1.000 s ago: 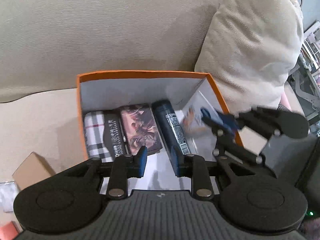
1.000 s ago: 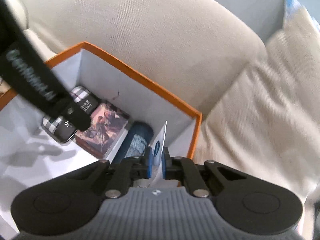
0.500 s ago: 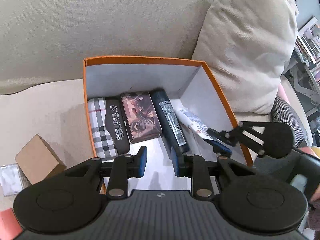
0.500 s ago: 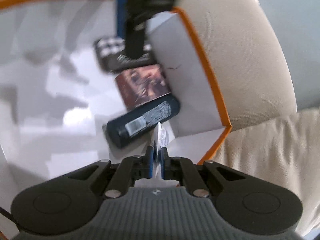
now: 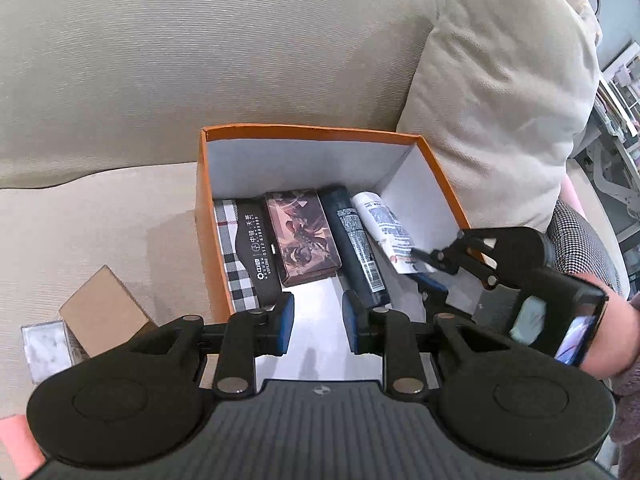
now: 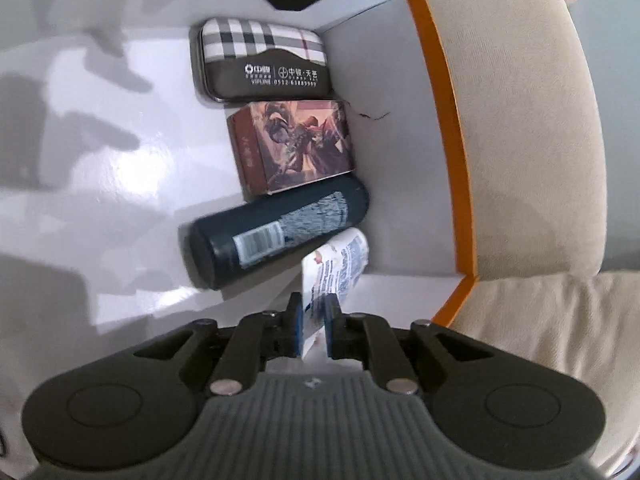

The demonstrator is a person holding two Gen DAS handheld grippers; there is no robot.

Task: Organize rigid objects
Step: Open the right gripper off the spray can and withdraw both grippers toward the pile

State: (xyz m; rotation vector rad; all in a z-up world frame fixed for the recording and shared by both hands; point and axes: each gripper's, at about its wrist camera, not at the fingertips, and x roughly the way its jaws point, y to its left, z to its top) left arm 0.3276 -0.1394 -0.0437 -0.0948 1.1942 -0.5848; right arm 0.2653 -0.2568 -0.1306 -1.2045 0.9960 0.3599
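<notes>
Black tongs, blue pads, silver screws.

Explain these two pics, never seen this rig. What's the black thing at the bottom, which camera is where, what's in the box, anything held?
No robot here: a person holds a two-finger gripper in each hand, and a fisheye camera on each looks forward along its fingers. The black shape at the bottom of each picture is that gripper's own body.

The left wrist view shows the left gripper open and empty above the orange box, which sits on a beige sofa. The right gripper reaches in from the right side.

The right wrist view looks into the box from inside. The right gripper is shut on the crimped end of a white tube.

In the box, in a row: a plaid case, a picture box, a dark bottle, then the tube.

Outside, on the sofa: a brown carton and a small marbled box.
</notes>
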